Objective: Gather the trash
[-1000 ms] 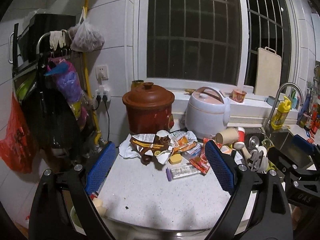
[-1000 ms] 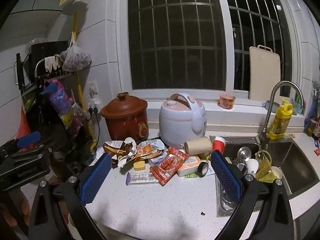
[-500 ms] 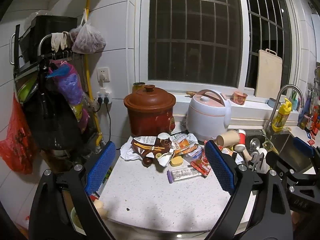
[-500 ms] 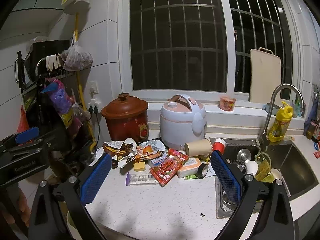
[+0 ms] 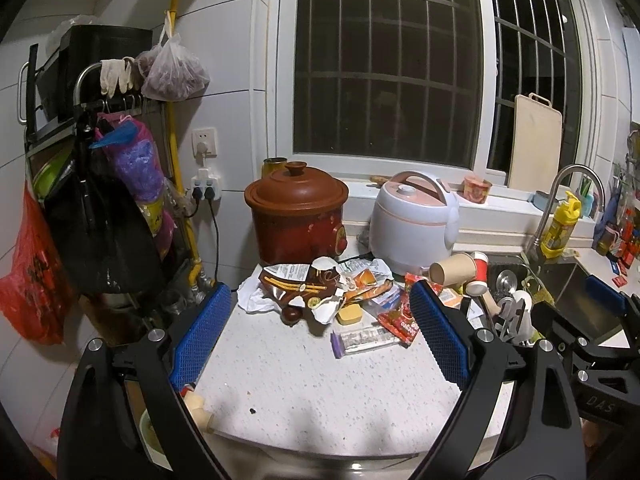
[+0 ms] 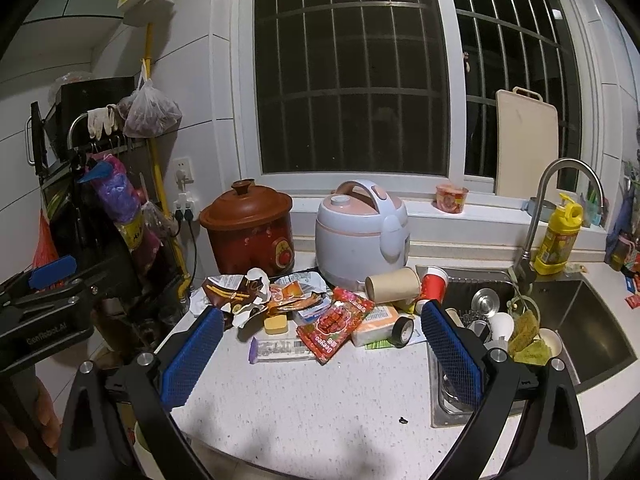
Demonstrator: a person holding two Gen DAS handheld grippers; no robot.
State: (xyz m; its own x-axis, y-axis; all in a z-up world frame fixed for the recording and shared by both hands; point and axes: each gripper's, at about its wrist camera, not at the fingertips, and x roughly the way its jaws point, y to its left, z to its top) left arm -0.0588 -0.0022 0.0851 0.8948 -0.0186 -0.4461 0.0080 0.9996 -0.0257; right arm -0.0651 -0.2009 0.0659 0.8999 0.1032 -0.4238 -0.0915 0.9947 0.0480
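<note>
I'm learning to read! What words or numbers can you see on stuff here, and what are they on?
"Deyoco": red snack packet, as best it reads.
"ConRobot.AI": side of the left gripper, faint.
"DAS": side of the right gripper.
Brown wrapper, barcode packet, yellow bottle: print too small to read.

Left gripper (image 5: pixel 320 334) held wide apart above a speckled white countertop (image 5: pixel 312 384), gripping nothing. Ahead, a litter pile: torn brown snack bag (image 5: pixel 298 286), red sausage packet (image 5: pixel 396 316), clear purple-ended wrapper (image 5: pixel 362 340), tipped paper cup (image 5: pixel 452 270). Behind, brown clay cooker (image 5: pixel 298 216) beside white rice cooker (image 5: pixel 414 224). Sink (image 5: pixel 560 280) at right, right gripper (image 5: pixel 608 304) over it.
</note>
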